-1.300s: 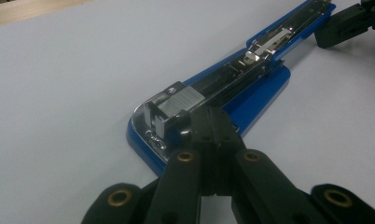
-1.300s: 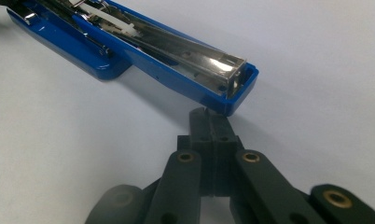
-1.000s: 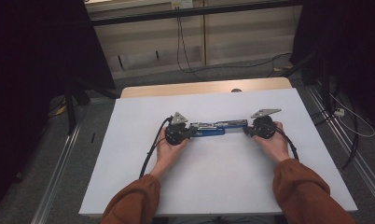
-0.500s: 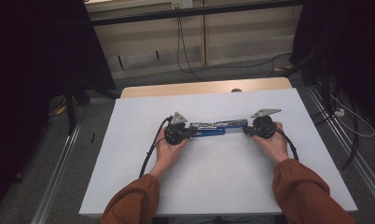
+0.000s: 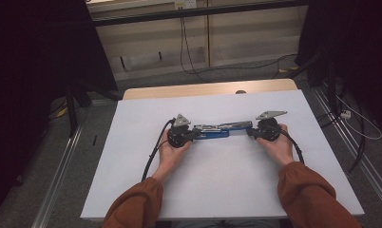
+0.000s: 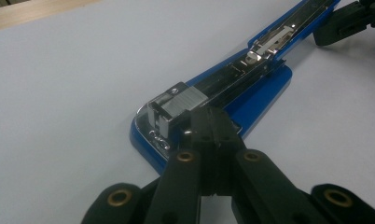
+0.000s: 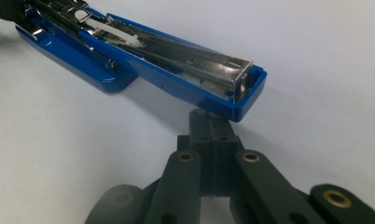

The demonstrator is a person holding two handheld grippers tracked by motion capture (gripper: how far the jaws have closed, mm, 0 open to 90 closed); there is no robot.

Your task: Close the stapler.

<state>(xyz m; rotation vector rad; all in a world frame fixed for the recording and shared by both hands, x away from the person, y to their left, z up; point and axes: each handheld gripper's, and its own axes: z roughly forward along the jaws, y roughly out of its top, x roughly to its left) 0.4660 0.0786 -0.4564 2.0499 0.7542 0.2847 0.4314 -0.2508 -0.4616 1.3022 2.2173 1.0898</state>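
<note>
Fingers of both grippers are pressed together: the left gripper [image 5: 195, 134] touches 1 end of the opened blue stapler [image 5: 216, 130], the right gripper [image 5: 250, 132] the other. It lies mid-sheet on white paper [image 5: 132, 180] covering a wooden table [image 5: 146, 92]. Beyond, cables [image 5: 182, 42] hang over grey floor; nothing blocks the stapler.

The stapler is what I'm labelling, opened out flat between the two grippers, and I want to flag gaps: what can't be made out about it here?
- High view: the stapler is too small to tell whether staples sit in its metal channel.
- Left gripper view: the left gripper covers the near end, so any pinch is hidden; the far end is cut off by the top edge.
- Right gripper view: the right gripper meets the blue tip from beneath; contact hidden.
</note>
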